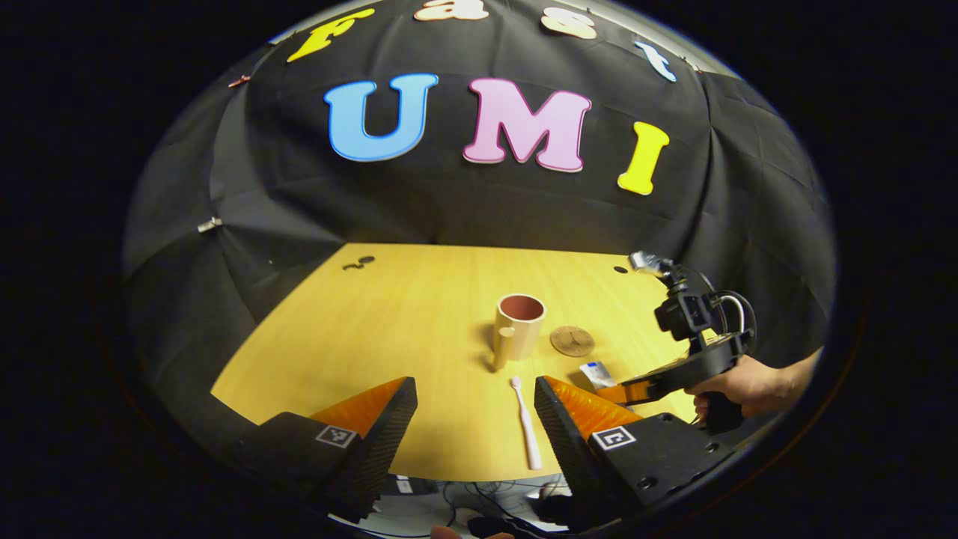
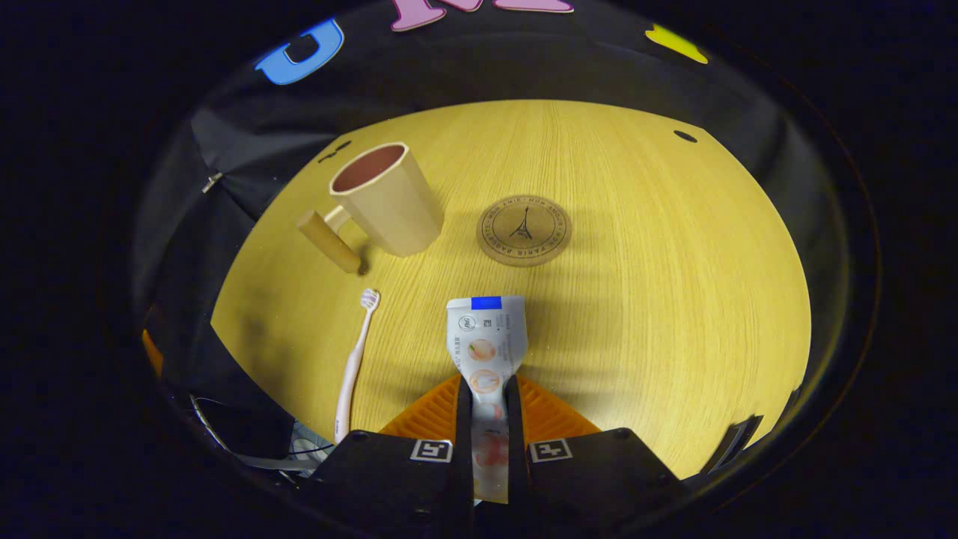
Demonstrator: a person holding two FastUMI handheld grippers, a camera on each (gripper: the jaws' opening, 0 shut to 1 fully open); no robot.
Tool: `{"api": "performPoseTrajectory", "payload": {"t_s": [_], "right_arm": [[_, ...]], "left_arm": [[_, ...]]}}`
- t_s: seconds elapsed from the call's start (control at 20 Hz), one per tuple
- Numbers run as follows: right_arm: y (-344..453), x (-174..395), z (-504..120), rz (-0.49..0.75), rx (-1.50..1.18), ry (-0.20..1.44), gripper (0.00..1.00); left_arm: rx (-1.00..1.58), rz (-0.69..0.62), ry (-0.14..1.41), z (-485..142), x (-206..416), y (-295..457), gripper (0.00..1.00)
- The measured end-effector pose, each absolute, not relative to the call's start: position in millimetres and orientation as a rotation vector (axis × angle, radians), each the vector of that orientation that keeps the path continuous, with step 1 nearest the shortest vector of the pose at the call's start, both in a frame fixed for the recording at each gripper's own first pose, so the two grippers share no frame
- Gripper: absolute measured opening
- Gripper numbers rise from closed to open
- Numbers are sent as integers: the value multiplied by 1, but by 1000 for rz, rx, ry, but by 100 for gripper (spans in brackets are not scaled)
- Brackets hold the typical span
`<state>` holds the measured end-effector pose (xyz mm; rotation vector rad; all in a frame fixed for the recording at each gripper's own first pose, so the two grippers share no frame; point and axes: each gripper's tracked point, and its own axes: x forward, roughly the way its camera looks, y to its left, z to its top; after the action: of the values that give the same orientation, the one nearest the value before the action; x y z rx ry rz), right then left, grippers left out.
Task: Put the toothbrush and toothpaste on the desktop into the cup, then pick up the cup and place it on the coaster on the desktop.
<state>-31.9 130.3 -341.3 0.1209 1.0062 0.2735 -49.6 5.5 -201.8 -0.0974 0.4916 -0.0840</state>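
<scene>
Left gripper [image 1: 475, 415]: fingers spread wide apart, nothing between them, pointing toward 12 o'clock. Right gripper [image 2: 488, 404]: fingers pressed together on a tube, seen in the left gripper view at 3 o'clock, held by a hand [image 1: 741, 385].

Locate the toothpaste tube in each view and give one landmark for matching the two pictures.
Left gripper view: the toothpaste tube lies low and right of centre, its end caught by the right gripper, just below the coaster.
Right gripper view: the tube sits bottom centre, clamped between that gripper's own fingers and pointing up toward the coaster.
Shared landmark: the cup, which stands left of the coaster in both.
</scene>
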Motion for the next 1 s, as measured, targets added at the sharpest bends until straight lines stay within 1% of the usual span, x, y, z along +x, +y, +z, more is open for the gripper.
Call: {"api": "performPoseTrajectory", "payload": {"t_s": [0.2, 0.25, 0.3, 0.55, 0.85, 0.95, 1.0], "right_arm": [[109, -37, -290, 352, 207, 847, 22], [101, -41, -280, 361, 230, 824, 22], [93, -45, -272, 366, 252, 807, 23], [49, -62, -243, 396, 330, 768, 22], [-1, -67, -231, 378, 332, 741, 22], [-13, -66, -229, 366, 341, 734, 22], [-18, -65, -229, 358, 344, 731, 22]], "left_arm": [[-97, -147, 606, -238, -32, -40, 98], [-90, -151, 637, -252, -28, -44, 94], [-80, -149, 669, -263, -22, -50, 98], [-51, -127, 774, -310, 2, -66, 94], [-40, -70, 890, -352, 18, -71, 88], [-21, -68, 931, -365, 19, -71, 85], [-13, -63, 949, -369, 19, -71, 81]]}}
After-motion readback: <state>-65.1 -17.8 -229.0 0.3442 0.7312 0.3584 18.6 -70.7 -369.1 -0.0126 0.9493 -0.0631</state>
